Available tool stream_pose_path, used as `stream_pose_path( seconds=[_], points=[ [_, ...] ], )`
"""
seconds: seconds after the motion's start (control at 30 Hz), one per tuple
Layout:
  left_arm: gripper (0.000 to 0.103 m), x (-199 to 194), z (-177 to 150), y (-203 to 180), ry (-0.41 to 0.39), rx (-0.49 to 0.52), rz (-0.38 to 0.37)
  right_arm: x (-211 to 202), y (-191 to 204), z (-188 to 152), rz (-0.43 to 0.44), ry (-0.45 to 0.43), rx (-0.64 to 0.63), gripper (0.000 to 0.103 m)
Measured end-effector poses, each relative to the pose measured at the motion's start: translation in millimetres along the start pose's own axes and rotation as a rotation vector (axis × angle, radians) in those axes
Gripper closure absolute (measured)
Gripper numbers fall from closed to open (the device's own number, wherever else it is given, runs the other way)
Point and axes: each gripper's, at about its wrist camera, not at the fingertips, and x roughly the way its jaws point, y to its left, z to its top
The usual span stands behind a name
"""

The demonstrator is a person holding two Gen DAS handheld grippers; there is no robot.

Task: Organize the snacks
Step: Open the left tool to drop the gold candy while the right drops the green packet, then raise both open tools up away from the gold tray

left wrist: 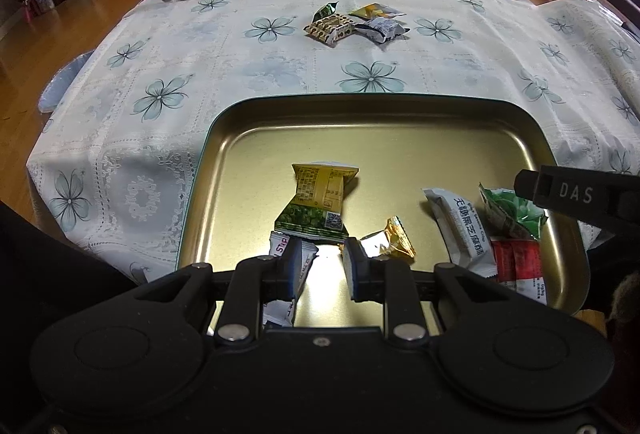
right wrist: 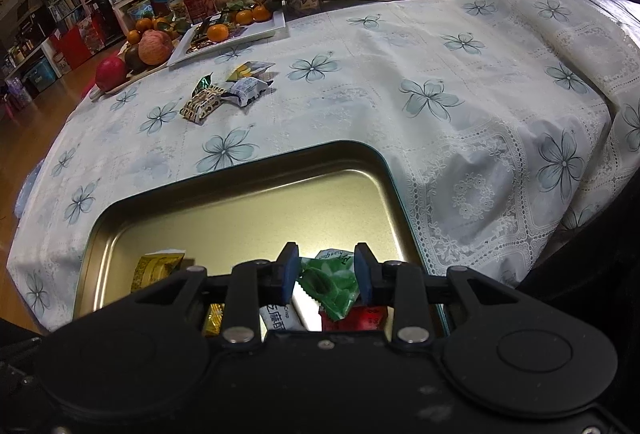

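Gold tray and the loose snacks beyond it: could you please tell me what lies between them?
Only bare tablecloth separates tray and snacks, in both wrist views.

Right tool [right wrist: 327,266] hovers over green packet [right wrist: 330,284] in tray [right wrist: 240,162].

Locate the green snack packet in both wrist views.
Left wrist: green snack packet at right side of tin tray, under the right gripper.
Right wrist: green snack packet bottom centre, between the fingers.
Shared landmark: red snack packet beside it.
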Motion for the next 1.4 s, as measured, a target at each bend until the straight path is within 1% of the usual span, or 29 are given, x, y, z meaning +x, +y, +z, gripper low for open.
stream_pose_path(
  seconds=[0.63, 0.7, 0.73, 0.77, 1.03, 1.2, 1.27, 1.4],
  points=[
    [0.070, 1.2, 0.5, 5.1, 0.001, -0.026, 0.025, -1.2, 4.9, -2.0, 0.004, -0.002, -0.027, 0.070],
    [0.070, 1.0, 0.7, 6.2, -0.002, -0.032, 0.028, -2.5, 6.3, -2.4, 0.000, -0.009, -0.034, 0.066],
    [0.070, 0.8, 0.9, 6.7, -0.004, -0.035, 0.030, -3.3, 6.9, -2.6, -0.004, -0.015, -0.038, 0.062],
    [0.070, 0.5, 1.1, 7.1, -0.006, -0.038, 0.030, -4.0, 7.3, -2.7, -0.007, -0.021, -0.040, 0.061],
    [0.070, -3.3, 2.7, 10.2, -0.035, -0.057, 0.049, -5.2, 7.3, -1.6, -0.006, -0.033, -0.036, 0.057],
    [0.070, -5.7, 2.6, 9.2, -0.059, -0.060, 0.053, -9.4, 9.4, -2.2, -0.002, -0.070, -0.036, 0.051],
    [0.070, -7.1, 2.7, 8.5, -0.071, -0.058, 0.054, -11.4, 11.8, -2.7, -0.003, -0.085, -0.053, 0.046],
    [0.070, -9.2, 3.6, 8.5, -0.093, -0.064, 0.061, -16.1, 12.9, -2.7, 0.014, -0.115, -0.050, 0.045]
  ],
)
